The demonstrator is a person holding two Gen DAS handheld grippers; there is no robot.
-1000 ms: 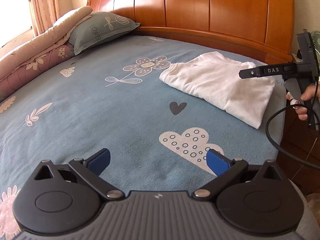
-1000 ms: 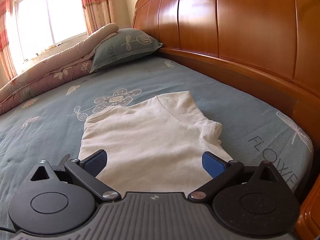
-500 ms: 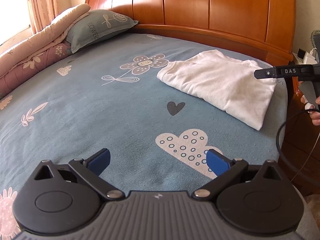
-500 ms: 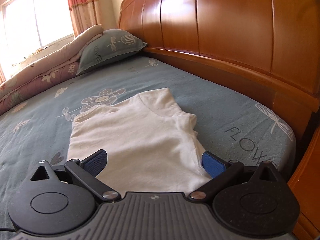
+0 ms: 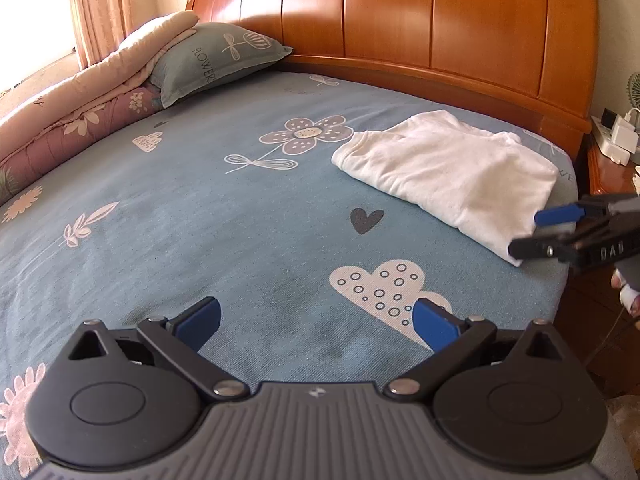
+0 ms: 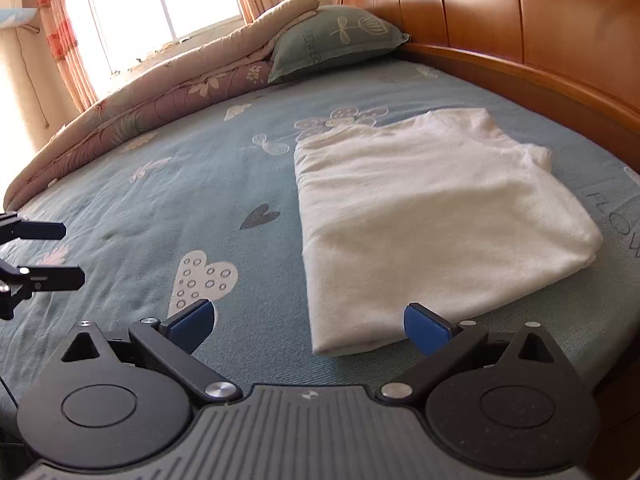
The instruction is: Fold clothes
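A white shirt (image 5: 452, 168) lies folded into a flat rectangle on the blue patterned bed sheet (image 5: 200, 220), near the headboard and the bed's right edge. In the right wrist view the same shirt (image 6: 432, 216) fills the right half. My left gripper (image 5: 316, 318) hovers open over the sheet, well short of the shirt, nothing between its fingers. My right gripper (image 6: 308, 320) is open too, its right finger just past the shirt's near corner. From the left wrist view the right gripper (image 5: 536, 232) shows beside that corner; the left gripper (image 6: 60, 252) appears at the far left.
A wooden headboard (image 5: 420, 28) runs along the back. A grey-green pillow (image 5: 216, 60) and a rolled quilt (image 5: 80, 108) lie at the far left, below a bright window (image 6: 160, 12). A wooden nightstand (image 5: 612, 160) with white chargers stands right of the bed.
My right gripper has pulled back and swung left off the shirt, now seeing it from the near corner. The left gripper stayed roughly in place, both open throughout.
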